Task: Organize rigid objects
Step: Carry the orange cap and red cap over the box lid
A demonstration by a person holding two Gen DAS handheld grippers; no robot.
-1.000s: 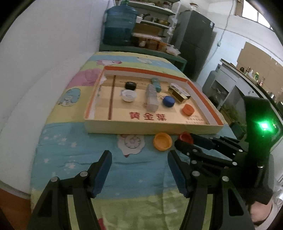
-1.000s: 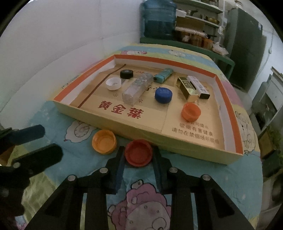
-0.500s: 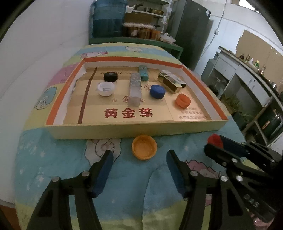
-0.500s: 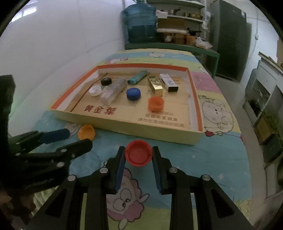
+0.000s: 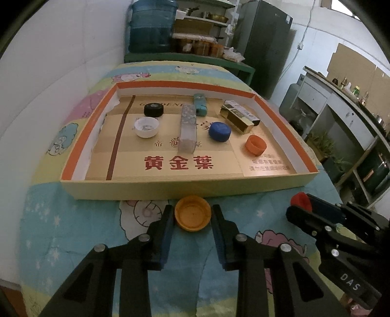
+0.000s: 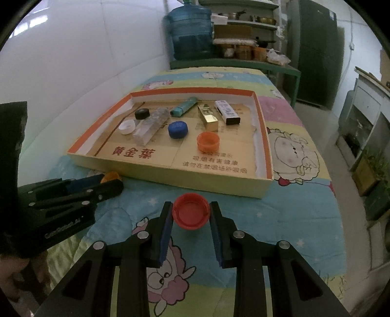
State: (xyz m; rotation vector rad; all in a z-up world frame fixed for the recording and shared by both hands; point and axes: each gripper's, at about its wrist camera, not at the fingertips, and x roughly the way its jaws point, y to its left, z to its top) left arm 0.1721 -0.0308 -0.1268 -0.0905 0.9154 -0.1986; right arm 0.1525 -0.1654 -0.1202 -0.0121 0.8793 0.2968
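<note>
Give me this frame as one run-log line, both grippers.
left gripper: closing around orange cap on cloth | right gripper: shut on red cap, before tray | tray: seven items inside

We see a white wall (image 5: 61,61) on the left, a blue water jug (image 5: 153,26) on a green bench (image 5: 190,59) beside cluttered shelves (image 6: 243,22), a dark refrigerator (image 5: 265,41), grey cabinets (image 5: 341,114) on the right, and a cartoon-print cloth (image 5: 73,231) covering the surface.
</note>
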